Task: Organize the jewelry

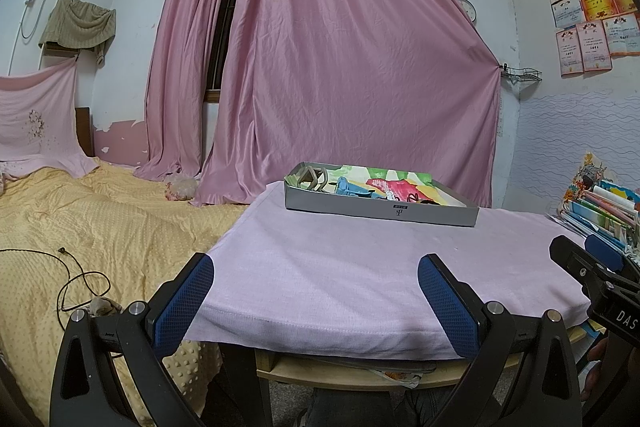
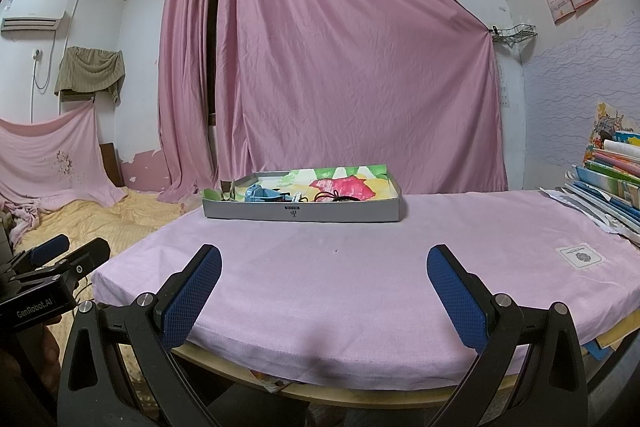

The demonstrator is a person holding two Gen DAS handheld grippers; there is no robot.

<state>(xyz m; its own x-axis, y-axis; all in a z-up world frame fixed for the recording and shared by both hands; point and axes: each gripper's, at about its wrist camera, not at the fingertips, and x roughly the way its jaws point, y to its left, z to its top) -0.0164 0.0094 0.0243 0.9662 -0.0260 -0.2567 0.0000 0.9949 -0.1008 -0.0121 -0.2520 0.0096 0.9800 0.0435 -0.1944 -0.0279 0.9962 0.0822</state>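
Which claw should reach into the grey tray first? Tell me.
Marginal, but right claw: the shallow grey cardboard tray sits nearly straight ahead of it. For the left claw it lies off to the right. Both are open, empty.

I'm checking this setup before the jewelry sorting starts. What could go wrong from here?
1. The shallow tray sits loose on the pink cloth; pushing it could slide it or bunch the cloth.
2. The items lie jumbled, so the black cord may snag its neighbours when lifted.
3. Both grippers, left and right, are open and side by side, so they could collide reaching in.
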